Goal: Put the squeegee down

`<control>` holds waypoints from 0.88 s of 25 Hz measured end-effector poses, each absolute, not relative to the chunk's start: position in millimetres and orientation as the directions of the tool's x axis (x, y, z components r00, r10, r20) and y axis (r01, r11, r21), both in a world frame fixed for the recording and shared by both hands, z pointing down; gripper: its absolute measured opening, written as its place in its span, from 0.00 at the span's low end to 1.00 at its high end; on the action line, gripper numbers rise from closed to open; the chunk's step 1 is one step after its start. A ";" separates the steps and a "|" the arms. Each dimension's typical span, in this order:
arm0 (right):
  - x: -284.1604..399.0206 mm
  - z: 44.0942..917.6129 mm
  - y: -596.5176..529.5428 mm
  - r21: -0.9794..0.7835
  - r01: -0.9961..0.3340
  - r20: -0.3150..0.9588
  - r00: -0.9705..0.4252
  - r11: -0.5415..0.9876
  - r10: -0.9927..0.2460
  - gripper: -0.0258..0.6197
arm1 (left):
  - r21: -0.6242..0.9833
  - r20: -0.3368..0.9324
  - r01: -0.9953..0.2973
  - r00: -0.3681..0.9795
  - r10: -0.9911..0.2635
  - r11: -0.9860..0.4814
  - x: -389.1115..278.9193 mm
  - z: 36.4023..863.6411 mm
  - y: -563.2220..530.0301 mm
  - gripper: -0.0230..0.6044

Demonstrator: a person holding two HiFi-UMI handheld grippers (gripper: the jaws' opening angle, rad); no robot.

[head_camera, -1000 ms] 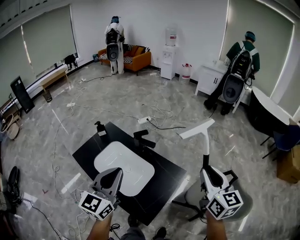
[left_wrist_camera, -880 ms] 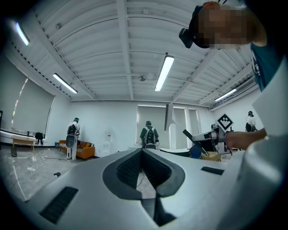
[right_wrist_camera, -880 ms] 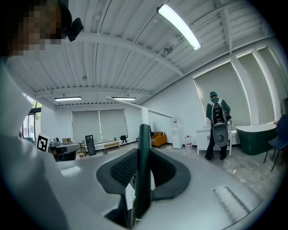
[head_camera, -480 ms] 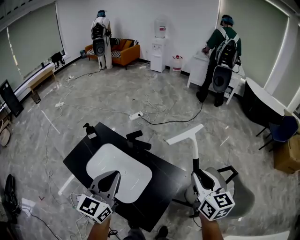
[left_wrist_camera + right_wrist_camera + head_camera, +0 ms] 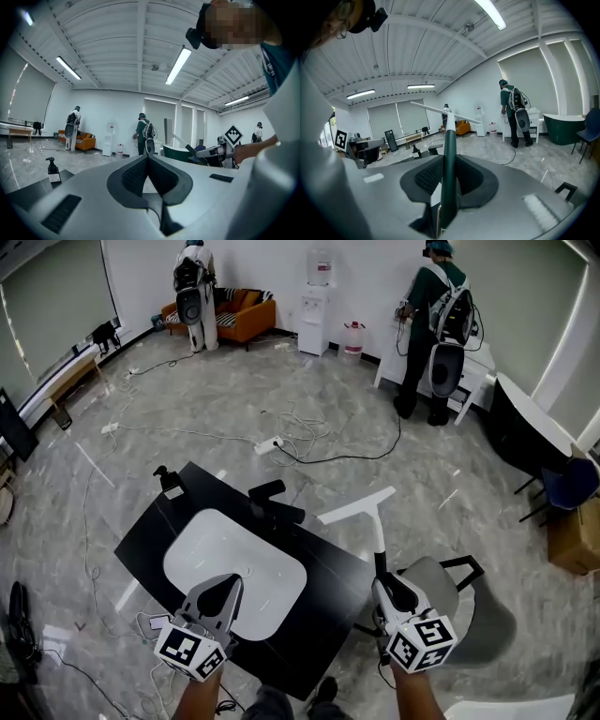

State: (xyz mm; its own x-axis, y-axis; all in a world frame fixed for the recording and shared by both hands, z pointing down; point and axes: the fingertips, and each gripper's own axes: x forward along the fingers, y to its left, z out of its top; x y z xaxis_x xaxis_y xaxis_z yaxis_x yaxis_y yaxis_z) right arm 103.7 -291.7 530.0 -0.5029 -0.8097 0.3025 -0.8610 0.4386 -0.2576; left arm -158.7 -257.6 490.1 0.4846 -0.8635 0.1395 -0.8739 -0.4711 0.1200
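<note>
The squeegee [image 5: 376, 531] has a white blade [image 5: 355, 505] and a dark green handle [image 5: 448, 154]. My right gripper [image 5: 382, 580] is shut on that handle and holds it upright over the right end of the black table [image 5: 323, 615]. In the right gripper view the handle runs up between the pads to the blade [image 5: 440, 111]. My left gripper [image 5: 229, 583] hovers over the near edge of the white basin [image 5: 230, 563]. Its tips meet in the left gripper view [image 5: 148, 155], shut on nothing.
A black faucet [image 5: 274, 502] and a soap bottle [image 5: 169, 481] stand on the table's far side. A grey chair [image 5: 464, 610] sits to the right of the table. Cables and a power strip [image 5: 267, 443] lie on the floor. Two people [image 5: 192, 277] [image 5: 434, 310] stand at the back wall.
Both grippers have come down closer to the table, the right one still gripping the squeegee. The blade now hangs lower, nearer the table's right end. The person at back right has shifted left.
</note>
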 end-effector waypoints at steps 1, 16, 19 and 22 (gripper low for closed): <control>101.0 537.6 -293.2 -0.260 -0.861 0.310 -0.503 0.437 -0.807 0.18 | 0.123 0.145 -0.874 0.485 -0.862 -0.471 -160.2 496.1 -259.4 0.04; 69.2 654.3 -302.4 -0.276 -0.875 0.459 -0.484 0.398 -0.745 0.18 | 0.195 0.201 -0.869 0.489 -0.849 -0.454 -184.5 573.8 -273.4 0.04; 68.1 672.4 -305.2 -0.277 -0.879 0.484 -0.477 0.389 -0.734 0.18 | 0.207 0.207 -0.870 0.486 -0.849 -0.447 -187.6 582.7 -277.9 0.04; 65.7 690.4 -306.5 -0.275 -0.883 0.506 -0.469 0.380 -0.724 0.18 | 0.219 0.213 -0.870 0.485 -0.848 -0.442 -191.3 593.8 -280.8 0.04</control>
State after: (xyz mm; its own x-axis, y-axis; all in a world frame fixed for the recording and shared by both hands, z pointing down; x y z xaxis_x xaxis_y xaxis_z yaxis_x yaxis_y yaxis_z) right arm 65.7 -306.5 690.4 -0.4686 -0.7244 0.5057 -0.8834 0.3798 -0.2745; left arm -191.3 -280.8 593.8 0.4852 -0.8481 0.2128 -0.8696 -0.4424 0.2195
